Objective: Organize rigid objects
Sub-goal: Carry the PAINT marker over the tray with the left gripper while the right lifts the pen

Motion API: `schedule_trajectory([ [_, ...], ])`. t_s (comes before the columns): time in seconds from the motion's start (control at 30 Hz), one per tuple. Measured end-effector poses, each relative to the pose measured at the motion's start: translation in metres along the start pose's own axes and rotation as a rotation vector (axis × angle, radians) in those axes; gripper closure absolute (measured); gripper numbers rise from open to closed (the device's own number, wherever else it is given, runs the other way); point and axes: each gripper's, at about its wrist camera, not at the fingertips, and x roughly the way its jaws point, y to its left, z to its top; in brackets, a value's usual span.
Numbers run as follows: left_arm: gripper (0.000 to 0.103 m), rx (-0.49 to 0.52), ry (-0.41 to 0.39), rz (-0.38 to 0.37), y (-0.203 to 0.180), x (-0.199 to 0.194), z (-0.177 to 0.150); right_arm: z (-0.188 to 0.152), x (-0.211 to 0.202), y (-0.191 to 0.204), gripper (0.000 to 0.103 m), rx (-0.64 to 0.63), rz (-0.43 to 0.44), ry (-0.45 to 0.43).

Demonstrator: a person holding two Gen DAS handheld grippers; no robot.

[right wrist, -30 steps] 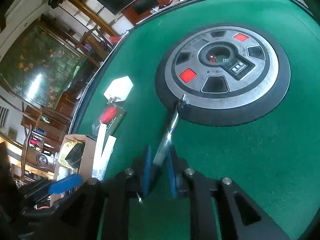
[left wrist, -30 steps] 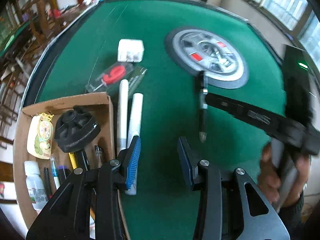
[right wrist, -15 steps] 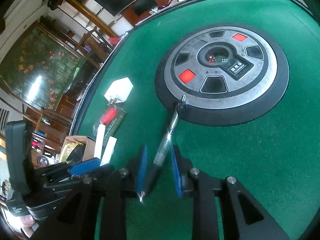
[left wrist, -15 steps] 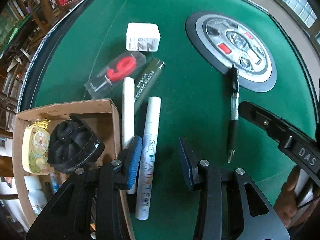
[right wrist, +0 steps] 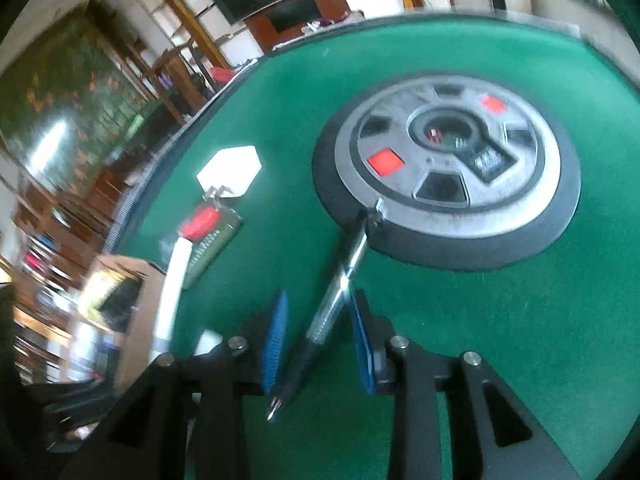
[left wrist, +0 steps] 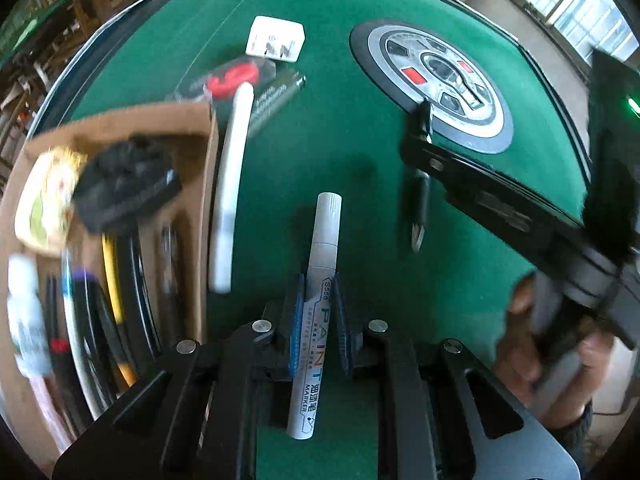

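Observation:
My left gripper [left wrist: 318,320] is shut on a white paint marker [left wrist: 320,288] that points away over the green felt, to the right of the cardboard box [left wrist: 208,152]. My right gripper [right wrist: 318,338] is open, its blue pads on either side of a black and silver pen [right wrist: 336,300] that lies on the felt with its far end at the round dial's rim. The pen [left wrist: 420,204] and the right gripper [left wrist: 480,192] also show in the left wrist view.
The box holds a black knob [left wrist: 124,184], a yellow tag, pens and a white bottle. A white tube [left wrist: 230,200] lies along the box's right wall. A red item in a clear pack [left wrist: 236,76], a white charger [left wrist: 276,40] and a dark lighter lie beyond. The round dial [right wrist: 448,168] sits at the right.
My left gripper has closed on the paint marker and shifted it right, away from the white tube. My right gripper has opened wider around the pen.

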Motion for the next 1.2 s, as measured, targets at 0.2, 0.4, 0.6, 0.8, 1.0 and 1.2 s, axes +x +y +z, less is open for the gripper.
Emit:
schedule_trajectory([
  [0.2,0.089,0.010,-0.037,-0.002,-0.015,-0.008,-0.029,-0.006,0.003,0.016,0.084,-0.106,-0.155,-0.027],
  [0.4,0.089,0.059,-0.067,0.061,-0.029,-0.011,-0.040,-0.006,-0.008,0.004,0.094,-0.075,-0.143,-0.027],
  [0.6,0.089,0.086,-0.072,0.094,-0.029,-0.006,-0.048,-0.007,-0.005,-0.008,0.103,-0.025,-0.097,0.017],
  [0.8,0.088,0.097,-0.107,0.114,-0.030,-0.008,-0.056,-0.005,-0.020,-0.014,0.101,0.040,-0.034,-0.035],
  [1.0,0.089,0.046,-0.146,0.059,-0.016,-0.020,-0.062,-0.005,-0.010,-0.009,0.069,0.041,0.017,0.000],
  [1.2,0.089,-0.065,-0.167,-0.072,0.005,-0.041,-0.062,-0.010,-0.004,0.014,0.072,-0.111,-0.113,-0.026],
])
